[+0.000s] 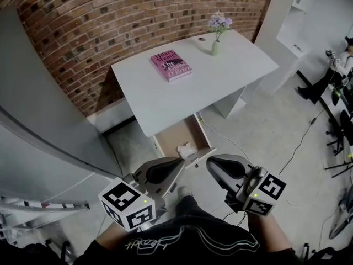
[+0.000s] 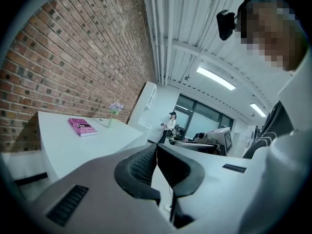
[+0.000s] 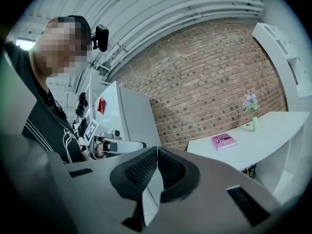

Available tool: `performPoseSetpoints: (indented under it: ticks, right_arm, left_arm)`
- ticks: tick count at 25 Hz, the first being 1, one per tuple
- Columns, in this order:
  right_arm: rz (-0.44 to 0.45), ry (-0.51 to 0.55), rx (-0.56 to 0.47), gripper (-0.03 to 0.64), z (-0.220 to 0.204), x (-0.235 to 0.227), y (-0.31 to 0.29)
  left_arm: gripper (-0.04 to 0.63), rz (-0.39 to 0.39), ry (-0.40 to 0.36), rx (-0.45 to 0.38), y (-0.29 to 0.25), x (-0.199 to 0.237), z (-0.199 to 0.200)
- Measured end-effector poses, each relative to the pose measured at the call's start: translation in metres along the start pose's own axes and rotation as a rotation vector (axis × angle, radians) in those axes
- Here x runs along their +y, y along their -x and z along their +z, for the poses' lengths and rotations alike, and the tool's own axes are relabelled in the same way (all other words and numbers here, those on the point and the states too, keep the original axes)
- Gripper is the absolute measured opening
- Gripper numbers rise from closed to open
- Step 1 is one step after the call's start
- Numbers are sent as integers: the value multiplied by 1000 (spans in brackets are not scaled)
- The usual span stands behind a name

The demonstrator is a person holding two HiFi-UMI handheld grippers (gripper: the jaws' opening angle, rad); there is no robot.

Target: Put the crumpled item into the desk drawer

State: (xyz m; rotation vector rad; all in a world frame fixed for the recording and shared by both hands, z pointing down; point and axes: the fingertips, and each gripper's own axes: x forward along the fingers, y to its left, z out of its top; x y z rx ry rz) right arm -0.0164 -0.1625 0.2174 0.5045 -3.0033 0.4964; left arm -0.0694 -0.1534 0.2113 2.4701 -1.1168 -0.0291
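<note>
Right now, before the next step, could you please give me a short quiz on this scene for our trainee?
1. True or false: the crumpled item lies on top of the desk.
2. What shares the desk top with the vase? A) a pink book B) a mug C) a laptop
3. How do the jaws of the left tool and the right tool stand?
Key: 1 false, it lies in the open drawer; 2 A; 3 both shut, nothing between them.

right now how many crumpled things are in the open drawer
1: a white crumpled item lies near the front of the open drawer; its back end runs under the desk top, so more could hide there.
</note>
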Motion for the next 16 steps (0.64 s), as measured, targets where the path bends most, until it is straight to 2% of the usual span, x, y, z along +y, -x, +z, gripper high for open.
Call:
performPoseSetpoints:
  ticks: [3, 16]
  right_arm:
    - [-15, -7, 32, 43, 0, 4, 1]
    - [-2, 4, 10, 43, -7, 2, 3]
  left_arm:
    - [21, -11, 4, -4, 2, -3, 4]
    - [21, -1, 13, 17, -1, -2, -6]
